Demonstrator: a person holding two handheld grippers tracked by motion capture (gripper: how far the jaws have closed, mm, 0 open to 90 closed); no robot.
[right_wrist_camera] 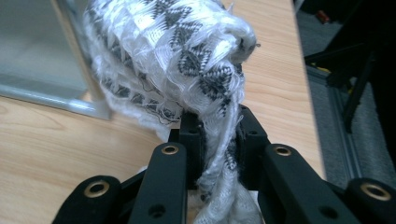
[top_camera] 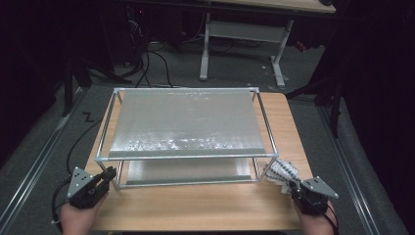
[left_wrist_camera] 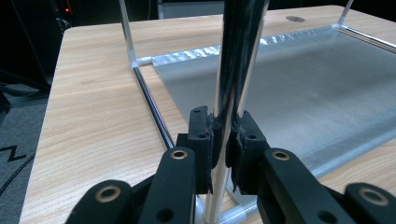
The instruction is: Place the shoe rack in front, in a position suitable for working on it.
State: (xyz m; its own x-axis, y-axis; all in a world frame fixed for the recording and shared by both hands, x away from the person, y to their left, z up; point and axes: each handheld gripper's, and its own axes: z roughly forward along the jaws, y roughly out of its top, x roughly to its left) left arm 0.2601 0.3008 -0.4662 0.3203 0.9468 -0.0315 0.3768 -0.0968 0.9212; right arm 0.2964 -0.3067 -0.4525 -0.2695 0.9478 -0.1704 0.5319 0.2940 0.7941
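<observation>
A two-tier metal-tube rack (top_camera: 188, 156) with grey mesh shelves stands on the wooden table (top_camera: 195, 205). My left gripper (top_camera: 108, 176) is at the rack's near left corner, shut on the upright corner post (left_wrist_camera: 233, 84), which runs up between its jaws in the left gripper view. The left gripper (left_wrist_camera: 223, 140) pinches the shiny tube low down. My right gripper (top_camera: 292, 185) sits by the rack's near right corner, shut on a black-and-white patterned cloth (top_camera: 283, 172). In the right gripper view the bunched cloth (right_wrist_camera: 177, 56) bulges above the right gripper (right_wrist_camera: 219, 135).
The rack's lower shelf (left_wrist_camera: 303, 84) lies flat on the table. Another desk frame (top_camera: 244, 34) and cables (top_camera: 147, 63) stand on the dark floor beyond the table. Bare wood runs along the table's near edge between my hands.
</observation>
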